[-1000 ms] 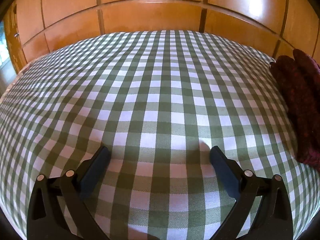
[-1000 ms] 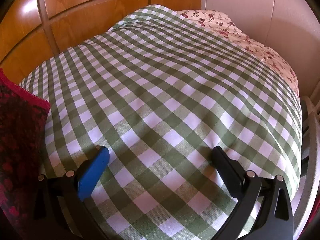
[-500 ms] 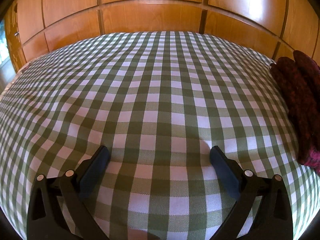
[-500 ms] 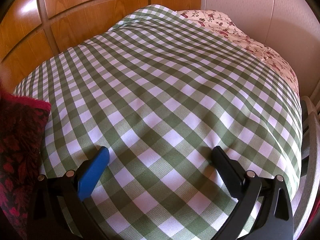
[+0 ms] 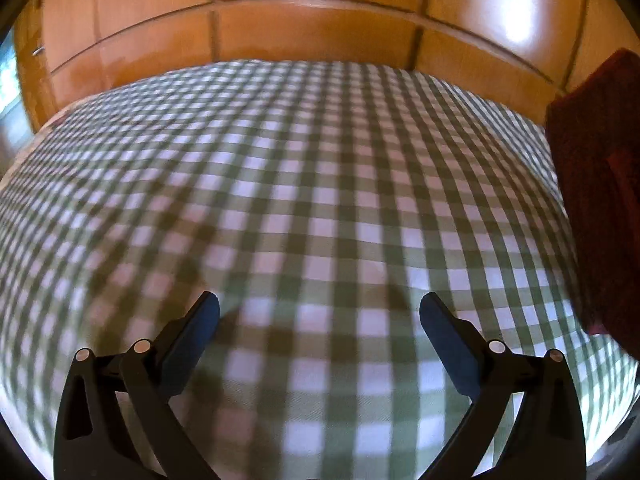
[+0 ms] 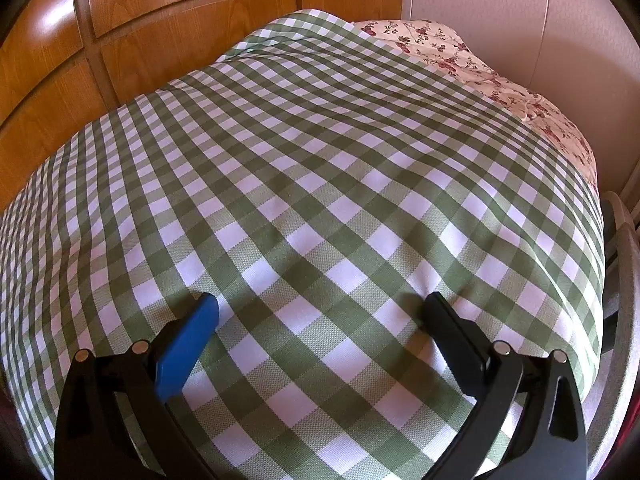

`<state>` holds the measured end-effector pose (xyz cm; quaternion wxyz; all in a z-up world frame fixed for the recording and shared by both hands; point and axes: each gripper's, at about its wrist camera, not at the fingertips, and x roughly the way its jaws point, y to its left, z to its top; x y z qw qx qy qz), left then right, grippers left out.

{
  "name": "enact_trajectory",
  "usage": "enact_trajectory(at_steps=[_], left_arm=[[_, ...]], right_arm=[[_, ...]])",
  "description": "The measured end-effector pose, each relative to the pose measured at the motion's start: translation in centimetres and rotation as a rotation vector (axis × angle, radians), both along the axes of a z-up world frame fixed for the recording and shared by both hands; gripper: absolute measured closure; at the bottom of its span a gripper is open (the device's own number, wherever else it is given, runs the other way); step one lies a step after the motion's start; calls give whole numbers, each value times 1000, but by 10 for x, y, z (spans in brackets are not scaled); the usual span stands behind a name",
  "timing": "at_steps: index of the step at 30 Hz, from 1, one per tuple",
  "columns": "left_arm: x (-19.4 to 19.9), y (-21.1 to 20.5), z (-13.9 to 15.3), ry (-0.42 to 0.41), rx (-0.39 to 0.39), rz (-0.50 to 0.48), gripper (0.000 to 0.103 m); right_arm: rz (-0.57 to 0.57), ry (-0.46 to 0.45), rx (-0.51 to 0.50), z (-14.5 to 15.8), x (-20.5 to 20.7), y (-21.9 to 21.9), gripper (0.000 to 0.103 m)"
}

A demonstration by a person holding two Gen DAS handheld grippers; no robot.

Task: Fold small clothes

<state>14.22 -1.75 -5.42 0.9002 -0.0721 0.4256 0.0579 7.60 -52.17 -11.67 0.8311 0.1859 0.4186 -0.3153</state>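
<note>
A dark red knitted garment (image 5: 596,200) lies at the right edge of the left wrist view, on the green-and-white checked cloth (image 5: 304,184). My left gripper (image 5: 319,312) is open and empty, low over the cloth, to the left of the garment. My right gripper (image 6: 320,312) is open and empty over the checked cloth (image 6: 320,168). The garment does not show in the right wrist view.
Wooden wardrobe panels (image 5: 312,20) stand behind the bed and also show in the right wrist view (image 6: 140,32). A floral sheet (image 6: 480,68) lies at the far right end. A white wall (image 6: 540,20) is behind it. A pale chair edge (image 6: 624,264) is at the right.
The left view is now blurred and has shifted: the garment appears higher and larger at the right edge. The garment has left the right wrist view, where it was at the left edge.
</note>
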Motion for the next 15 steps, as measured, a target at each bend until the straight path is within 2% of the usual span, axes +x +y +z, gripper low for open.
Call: enact_trajectory(at_steps=[3, 9, 15], left_arm=[[-17, 28, 18, -44, -35, 72, 4], [-50, 94, 65, -164, -42, 234, 4], [-84, 145, 119, -297, -3, 341, 4]], right_arm=[[0, 0, 0, 0, 1, 0, 2], [0, 0, 0, 0, 1, 0, 2], [0, 0, 0, 0, 1, 0, 2]])
